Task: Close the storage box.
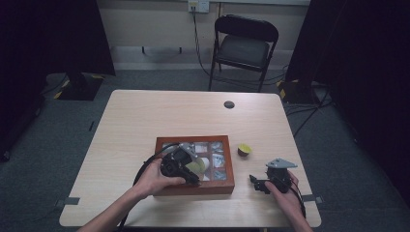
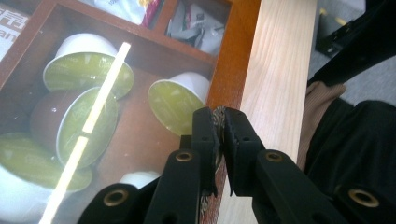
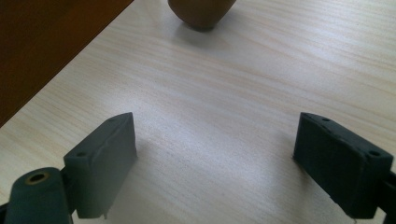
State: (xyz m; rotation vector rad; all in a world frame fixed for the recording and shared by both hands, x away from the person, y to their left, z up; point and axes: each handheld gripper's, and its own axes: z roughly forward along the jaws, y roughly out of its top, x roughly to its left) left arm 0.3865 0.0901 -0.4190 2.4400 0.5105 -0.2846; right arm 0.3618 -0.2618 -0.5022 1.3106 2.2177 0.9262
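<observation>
I have the left claw (image 2: 219,122) over the near edge of the wooden box (image 1: 193,187), its jaws clenched together with nothing between them (only their patterned pads meet). Just past its tips, inside the box, lie several coffee capsules (image 2: 176,99) with green foil lids, tipped on their sides. My right claw (image 3: 215,161) rests released on the desk (image 1: 145,121), jaws wide apart. One more brown capsule (image 1: 244,150) sits on the desk just beside the box's right wall.
</observation>
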